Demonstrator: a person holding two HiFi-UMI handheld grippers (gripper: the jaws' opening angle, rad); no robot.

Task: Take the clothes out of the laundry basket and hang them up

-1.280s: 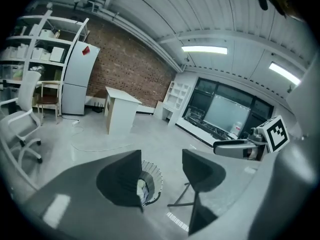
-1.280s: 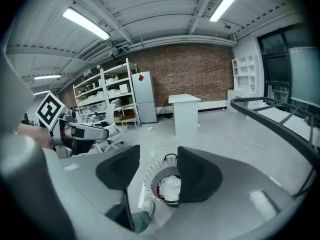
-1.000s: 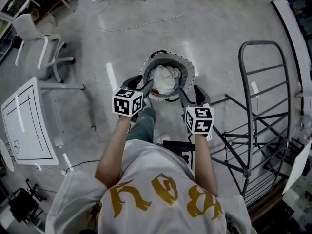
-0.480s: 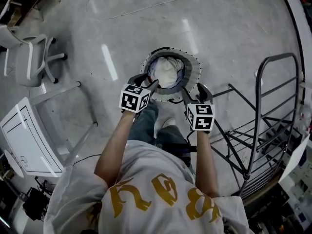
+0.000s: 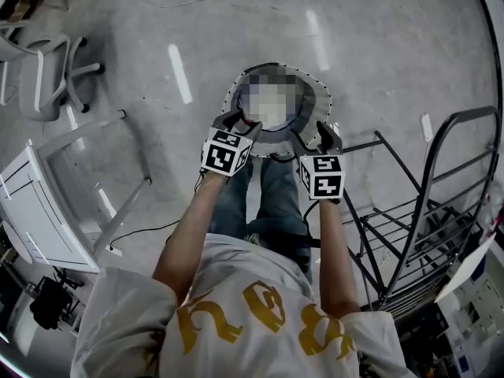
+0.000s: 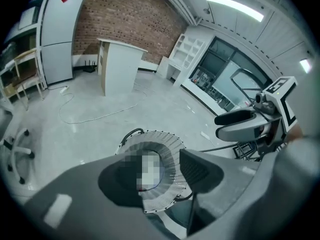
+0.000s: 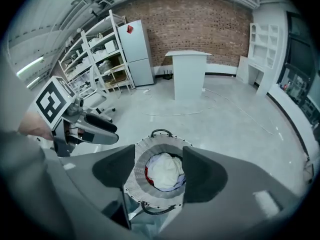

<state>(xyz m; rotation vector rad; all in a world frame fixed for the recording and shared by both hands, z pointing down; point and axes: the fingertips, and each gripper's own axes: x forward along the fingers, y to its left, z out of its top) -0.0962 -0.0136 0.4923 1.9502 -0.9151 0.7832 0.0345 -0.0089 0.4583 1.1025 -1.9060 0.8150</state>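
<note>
White clothes [image 7: 164,170] fill the mesh basket [image 7: 131,178]; left tool [image 5: 239,123] and right tool [image 5: 315,138] hover over it, both gaping, empty.

A red brick wall [image 7: 200,19] is seen at 12 o'clock in the right gripper view, with a white fridge [image 7: 137,54] at 11 o'clock and a white counter [image 7: 189,74] before it. Shelves [image 7: 95,54] are ranged at 10 o'clock. The grey floor [image 5: 378,53] is crossed by a loose cable [image 6: 103,115]. In the head view an office chair [image 5: 39,73] is placed at 10 o'clock, a white table [image 5: 35,211] at 9.
</note>
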